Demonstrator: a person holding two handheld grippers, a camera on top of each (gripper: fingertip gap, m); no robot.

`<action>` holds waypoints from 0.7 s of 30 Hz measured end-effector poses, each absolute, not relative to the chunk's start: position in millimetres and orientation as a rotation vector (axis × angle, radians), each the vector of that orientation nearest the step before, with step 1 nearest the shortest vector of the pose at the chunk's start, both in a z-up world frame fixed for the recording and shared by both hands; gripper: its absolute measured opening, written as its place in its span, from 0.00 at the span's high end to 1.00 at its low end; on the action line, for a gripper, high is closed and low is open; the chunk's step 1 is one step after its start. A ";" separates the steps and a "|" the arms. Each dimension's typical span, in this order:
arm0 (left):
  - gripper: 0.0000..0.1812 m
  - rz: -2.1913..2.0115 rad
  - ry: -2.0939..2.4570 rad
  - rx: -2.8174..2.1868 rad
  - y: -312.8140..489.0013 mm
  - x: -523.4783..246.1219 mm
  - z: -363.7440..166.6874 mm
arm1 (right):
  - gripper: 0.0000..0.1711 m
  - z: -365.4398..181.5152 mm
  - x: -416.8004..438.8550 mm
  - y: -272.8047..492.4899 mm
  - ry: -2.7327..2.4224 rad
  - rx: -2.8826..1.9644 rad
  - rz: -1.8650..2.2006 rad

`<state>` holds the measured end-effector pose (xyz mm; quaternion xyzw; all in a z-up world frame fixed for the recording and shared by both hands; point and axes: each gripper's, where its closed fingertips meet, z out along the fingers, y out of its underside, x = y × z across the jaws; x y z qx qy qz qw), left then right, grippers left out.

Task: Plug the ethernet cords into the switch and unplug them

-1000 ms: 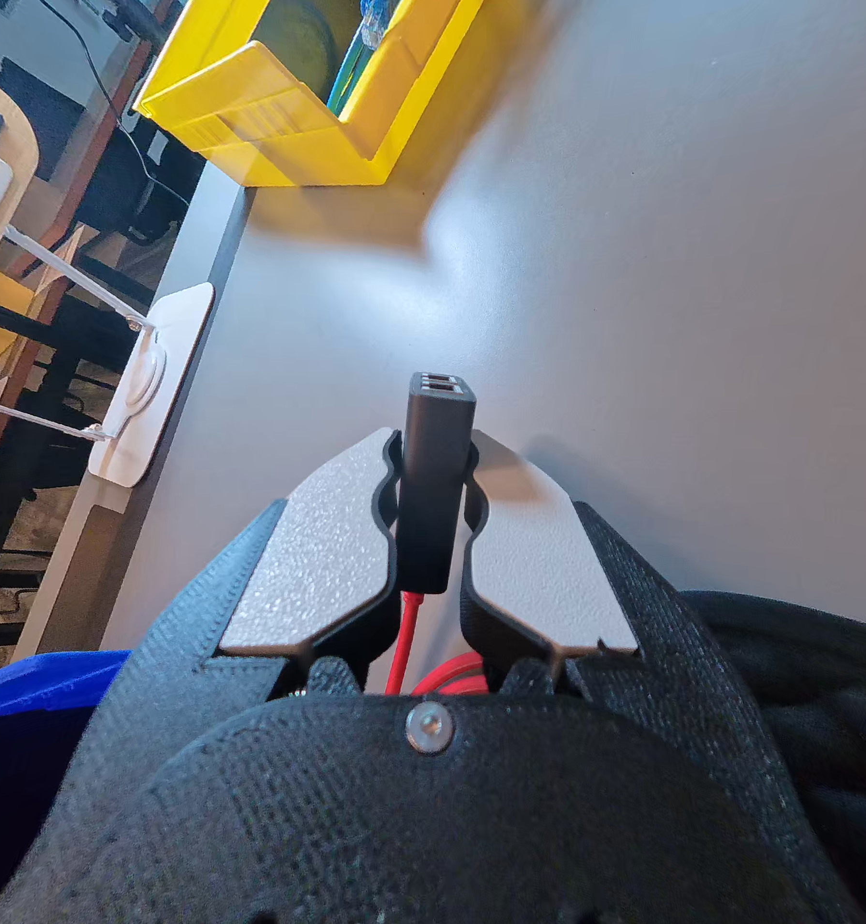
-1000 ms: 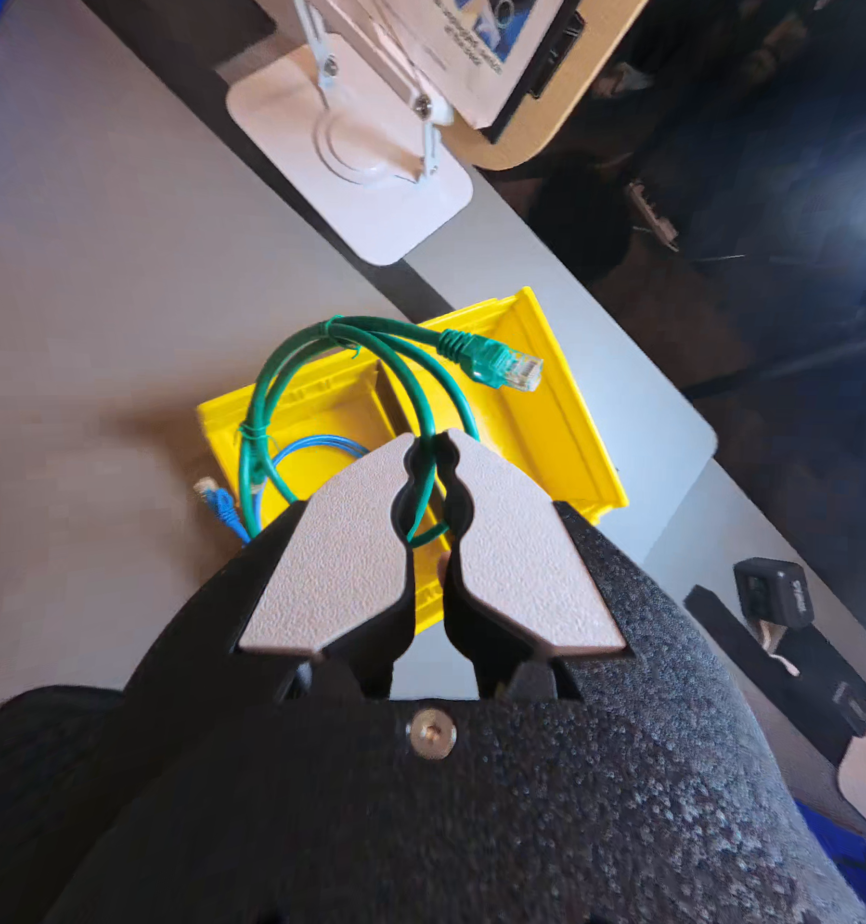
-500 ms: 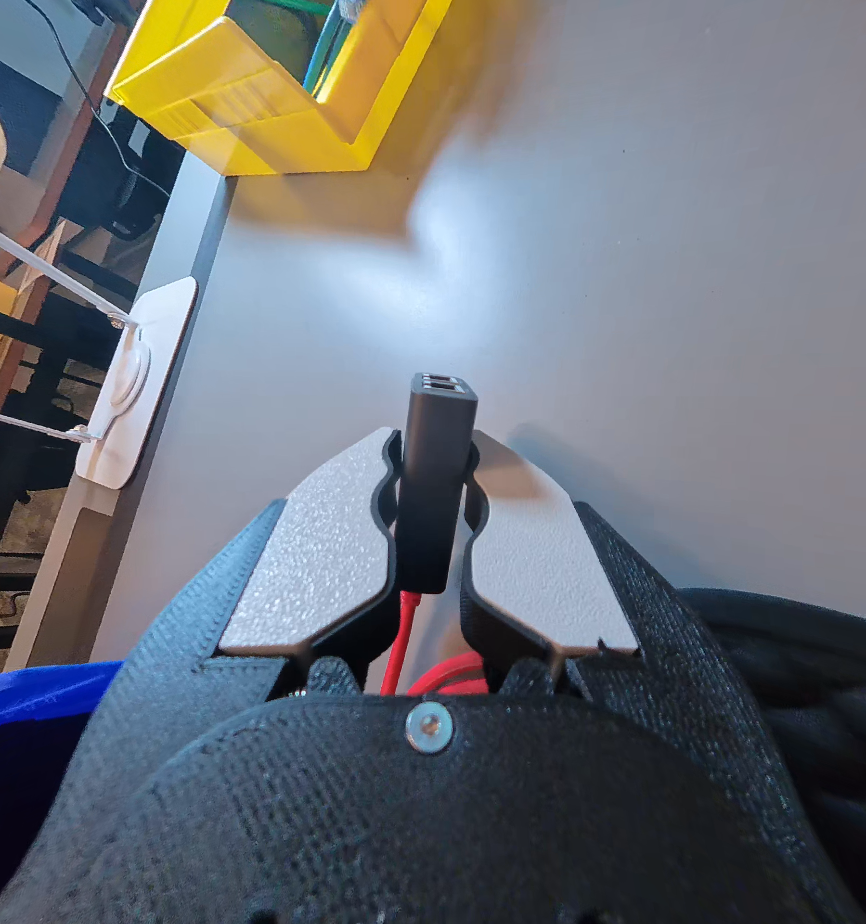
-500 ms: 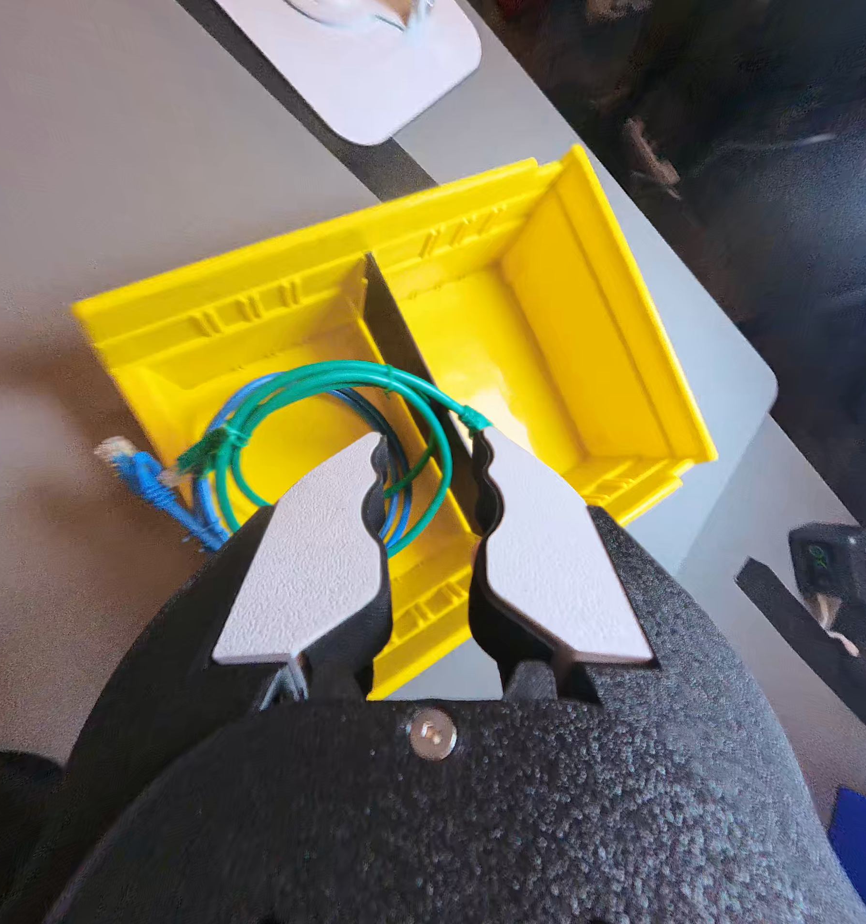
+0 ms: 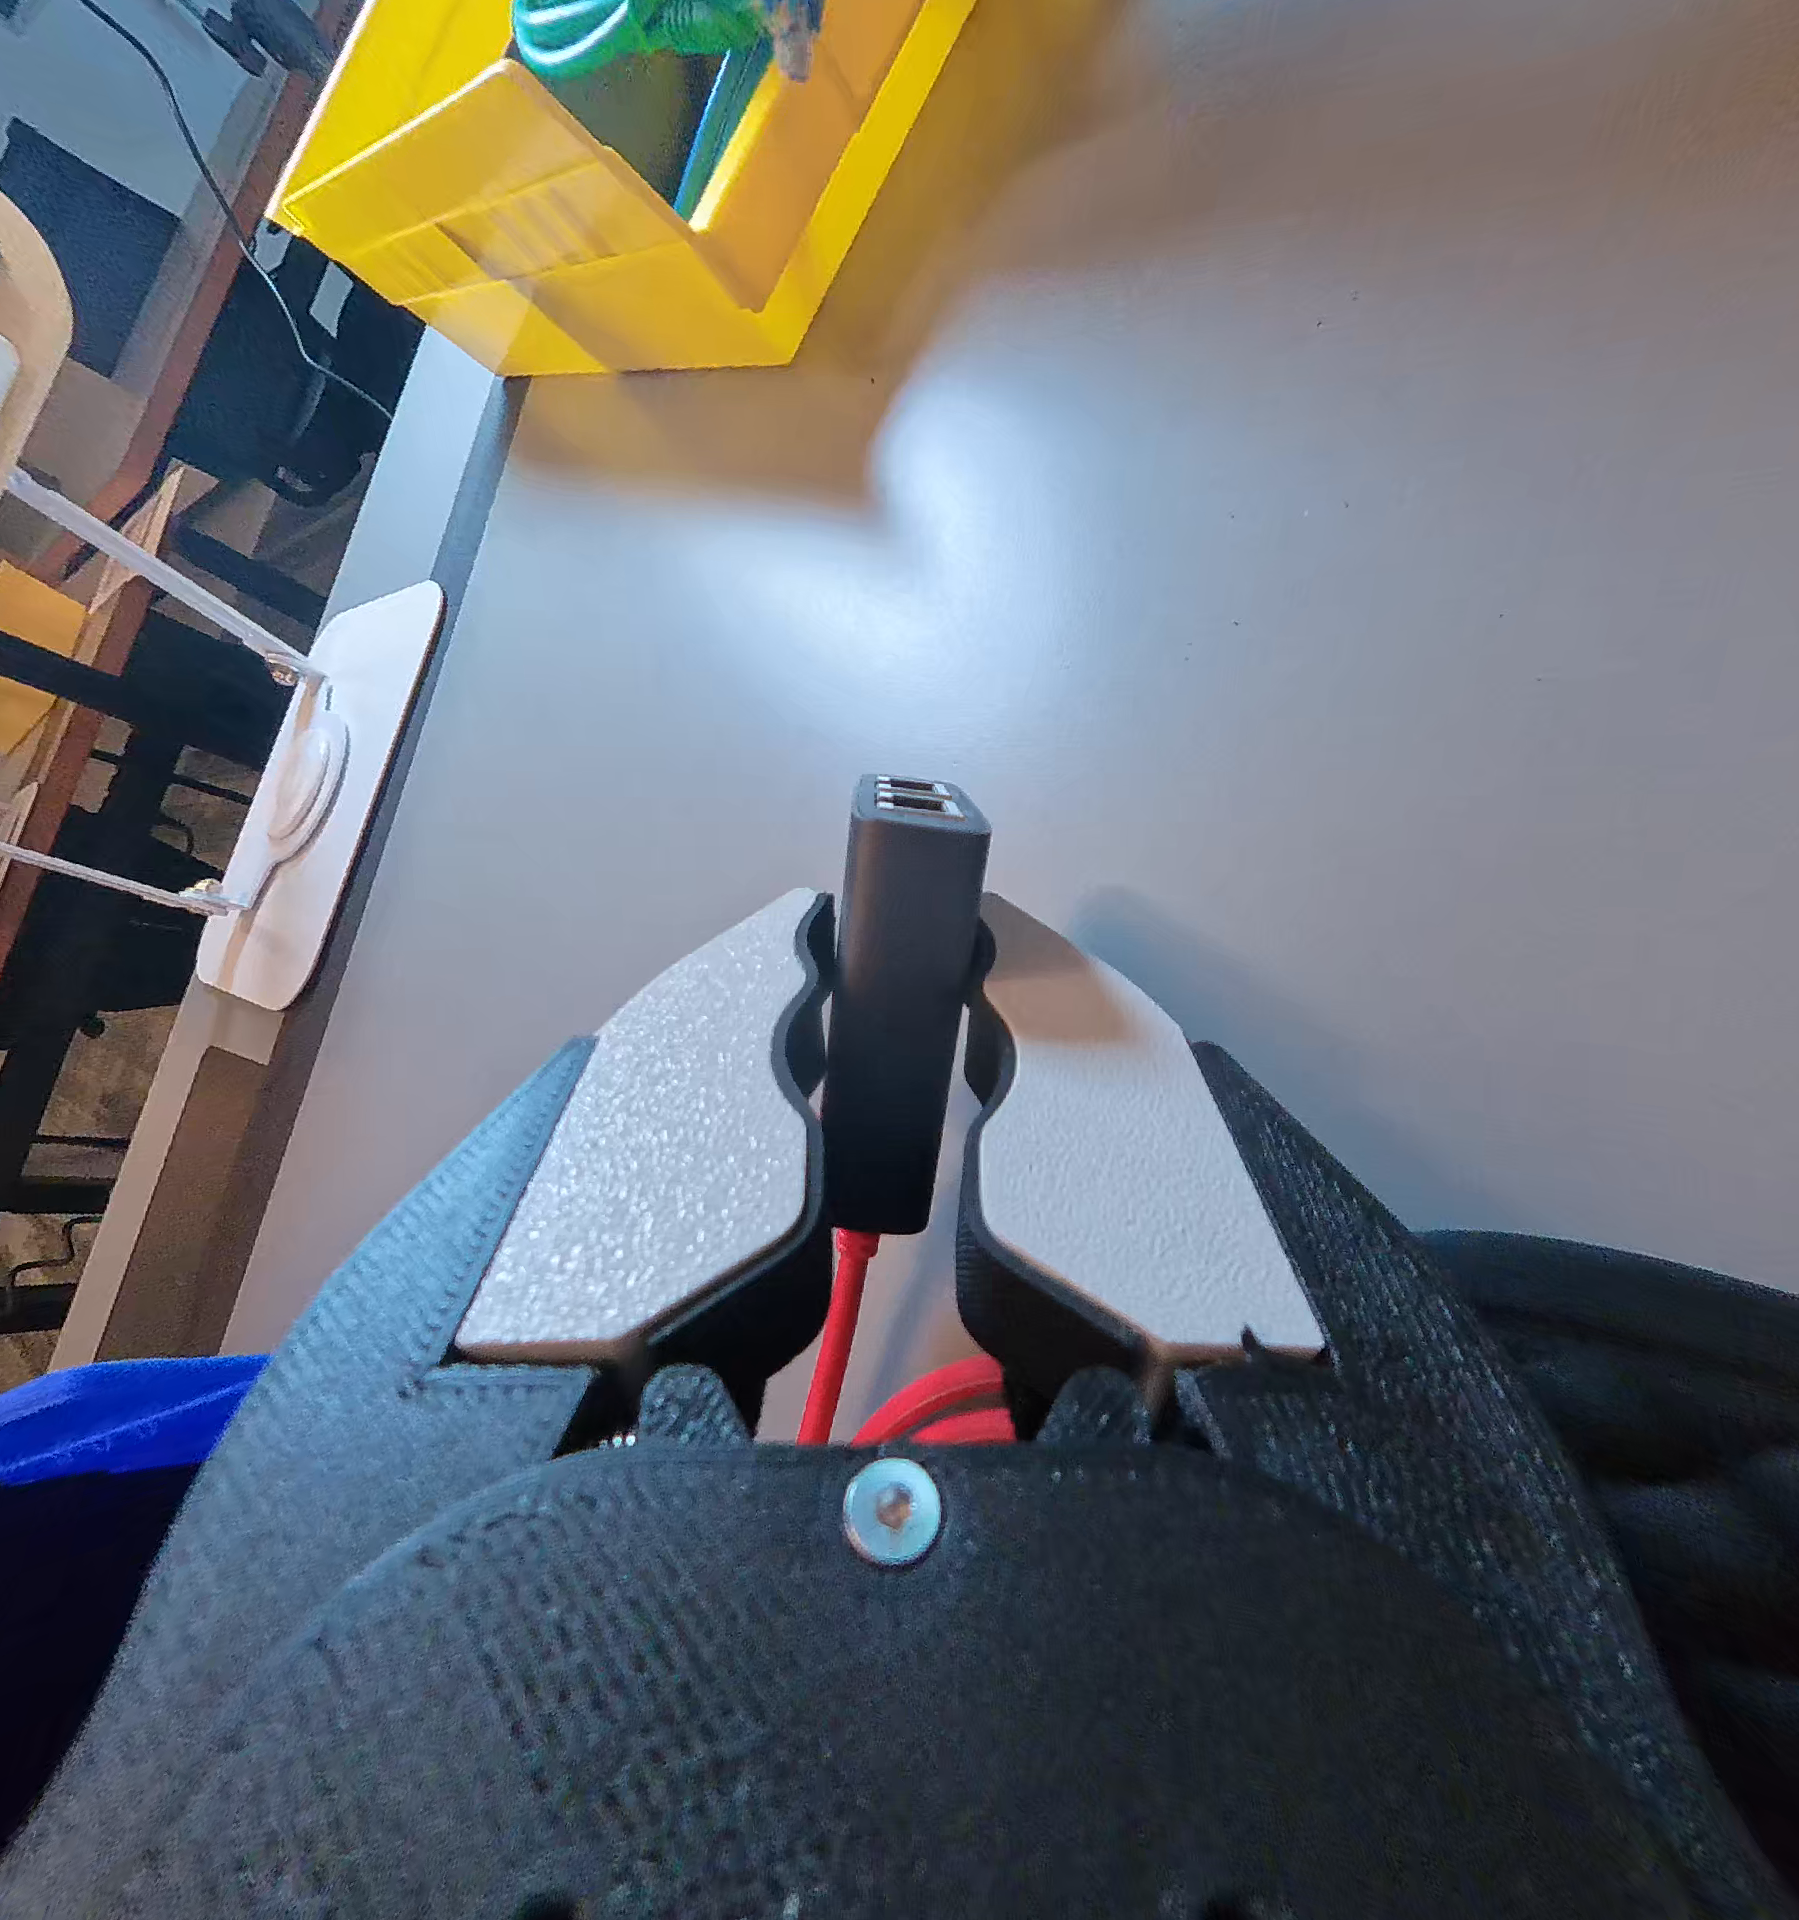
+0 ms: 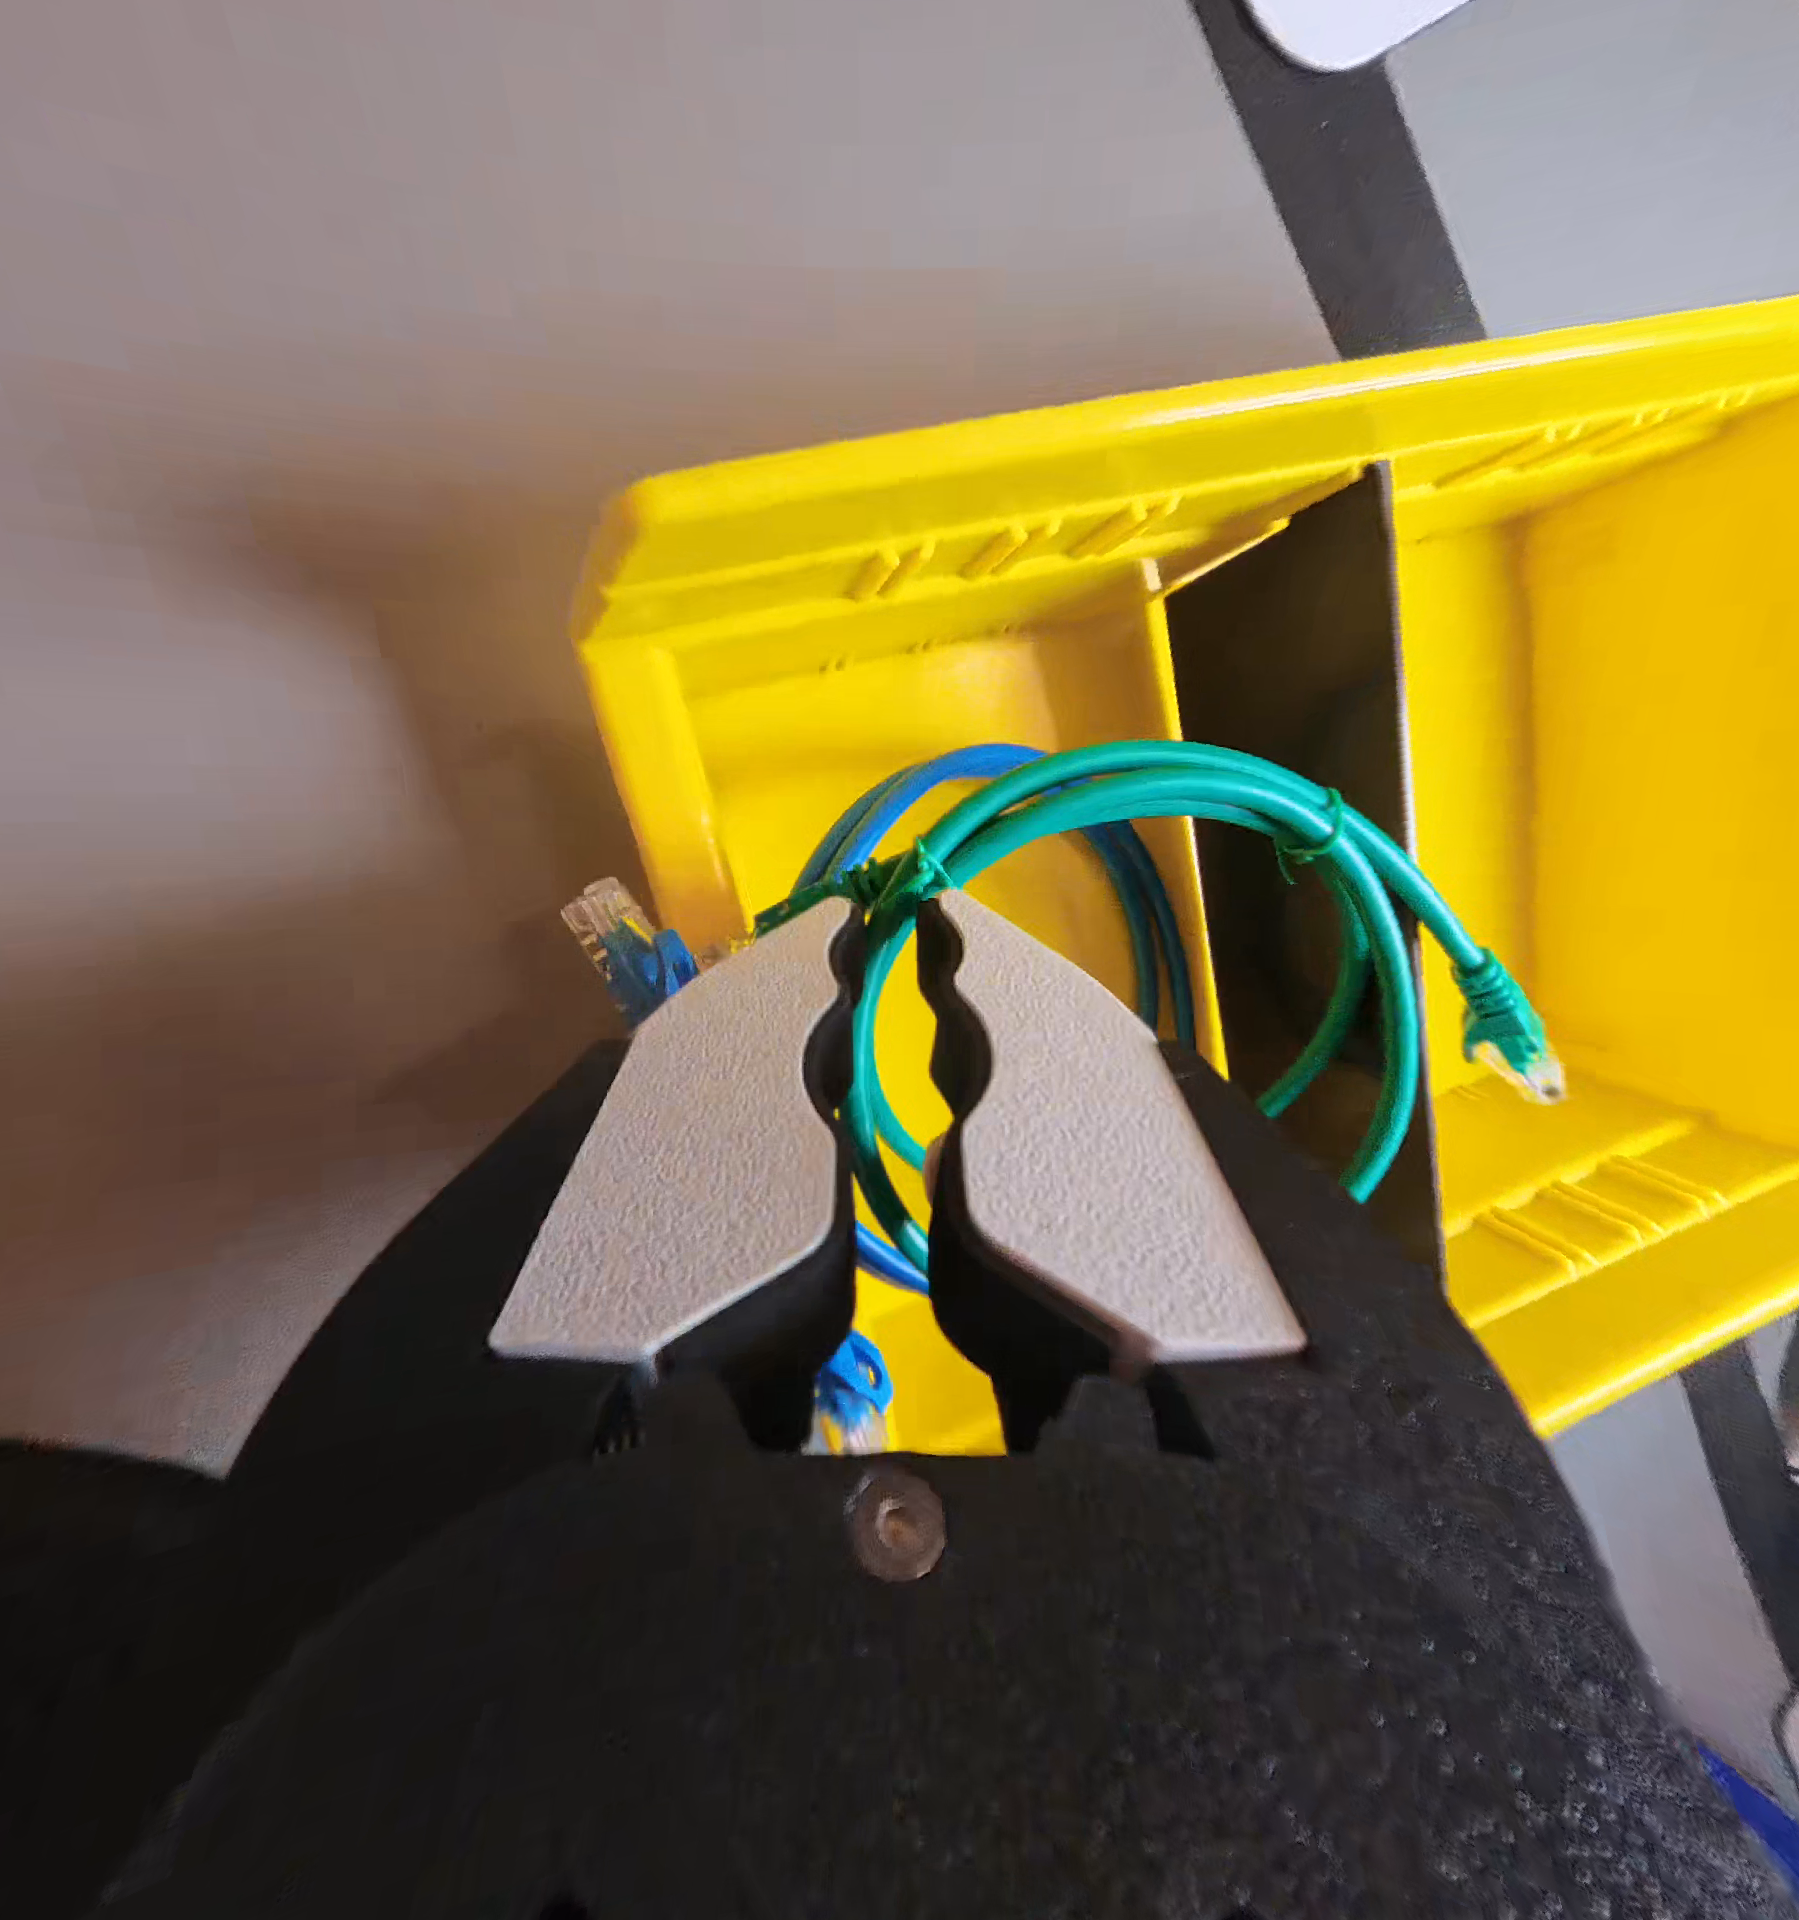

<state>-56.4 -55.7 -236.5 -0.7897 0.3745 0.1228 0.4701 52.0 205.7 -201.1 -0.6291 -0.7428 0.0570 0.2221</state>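
Observation:
My left gripper (image 5: 903, 912) is shut on a black switch (image 5: 916, 862), held upright with its ports facing away; its red cable (image 5: 841, 1320) trails back between the jaws. A yellow bin (image 5: 562, 260) stands far ahead and holds a green cord (image 5: 583, 31) and a blue one (image 5: 713, 156). In the right wrist view my right gripper (image 6: 890, 920) is shut on the tied green ethernet cord (image 6: 1134, 769) over the yellow bin (image 6: 978, 488). The cord's coil hangs across the dark divider (image 6: 1290, 707), its plug (image 6: 1503, 1023) in the right compartment. The blue cord (image 6: 936, 758) lies in the left compartment, its plug (image 6: 630, 956) over the rim.
The grey table (image 5: 1290, 623) spreads to the right of the switch. A white stand base (image 5: 313, 790) sits at the table's left edge. A blue bin (image 5: 64, 1423) is at my lower left. A dark gap (image 6: 1331, 177) runs behind the yellow bin. Some 30 cm of space lies between my two pairs of fingers.
My right gripper, holding the green cord a second ago, opened over the bin and has shut on it again near its tie. The left gripper still holds the switch and shifted slightly.

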 end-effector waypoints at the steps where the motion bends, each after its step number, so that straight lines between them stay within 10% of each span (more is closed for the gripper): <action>1: 0.87 0.297 0.916 -1.935 -55.6 -56.5 -236.4 | 0.95 -197.8 57.8 205.0 -2.100 -1.745 0.111; 21: 0.87 0.303 0.950 -1.949 -56.9 -53.5 -241.9 | 0.96 -205.3 59.8 197.0 -2.290 -1.737 0.194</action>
